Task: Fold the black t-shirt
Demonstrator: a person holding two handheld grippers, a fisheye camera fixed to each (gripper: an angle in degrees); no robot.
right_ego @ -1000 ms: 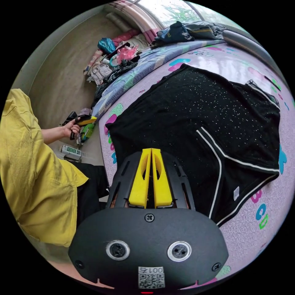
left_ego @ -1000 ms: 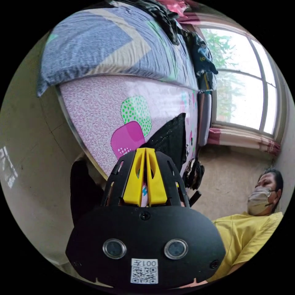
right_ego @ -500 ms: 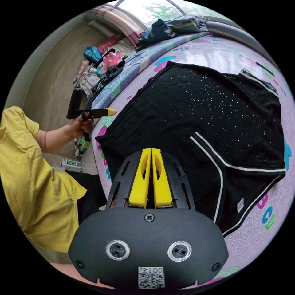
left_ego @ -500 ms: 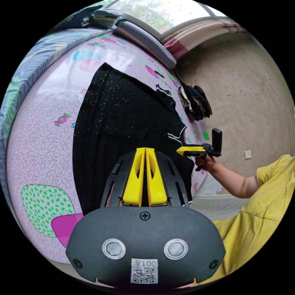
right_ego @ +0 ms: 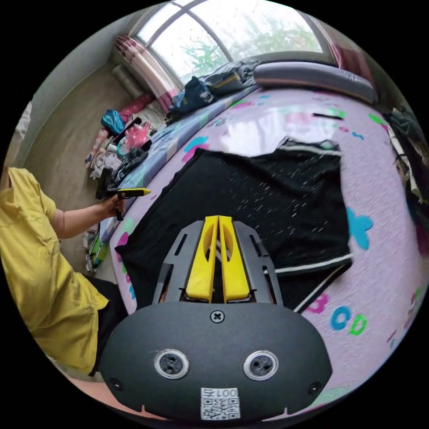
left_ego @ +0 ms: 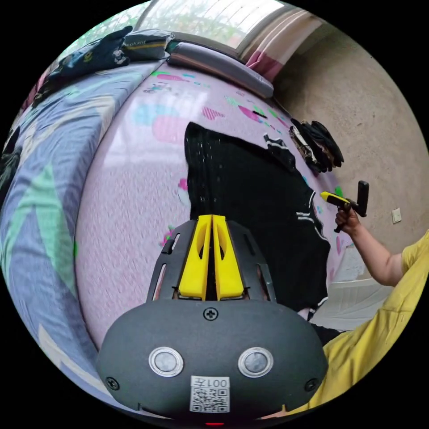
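The left gripper (left_ego: 212, 219) has its jaws closed and empty, above the near edge of the mattress (left_ego: 134, 178). The black t-shirt (right_ego: 272, 201) lies flat across the mattress middle; it looks light and limp, so I would pinch a hem corner or sleeve. The right gripper (right_ego: 218, 220) is closed too, empty.

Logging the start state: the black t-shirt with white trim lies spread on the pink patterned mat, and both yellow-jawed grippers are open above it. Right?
Not quite. Both grippers are shut: left gripper in the left gripper view, right gripper in the right gripper view. The black t-shirt with white trim does lie spread on the pink patterned mat.
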